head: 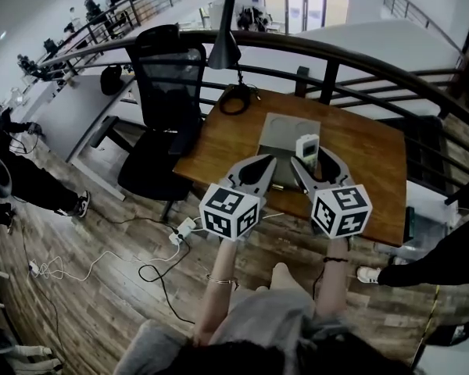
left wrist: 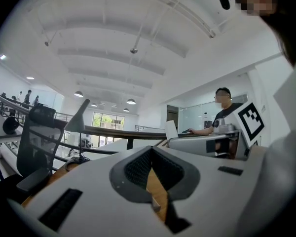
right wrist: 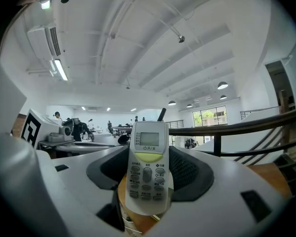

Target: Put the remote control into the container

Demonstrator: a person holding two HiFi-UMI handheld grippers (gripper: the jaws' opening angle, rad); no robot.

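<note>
A white remote control (head: 307, 145) with a small screen stands upright between the jaws of my right gripper (head: 313, 162), which is shut on it. In the right gripper view the remote control (right wrist: 148, 157) fills the gap of that gripper (right wrist: 147, 174), screen uppermost. It hangs over the near right part of the grey flat container (head: 283, 133) on the wooden table (head: 375, 162). To the left of it, my left gripper (head: 263, 165) is shut with nothing in it. In the left gripper view its tips (left wrist: 150, 152) meet over bare wood.
A black office chair (head: 164, 76) stands left of the table. A black lamp (head: 224, 37) and a coiled cable (head: 236, 98) sit at the table's far left corner. A curved railing (head: 359, 61) runs behind. Cables and a power strip (head: 181, 231) lie on the floor.
</note>
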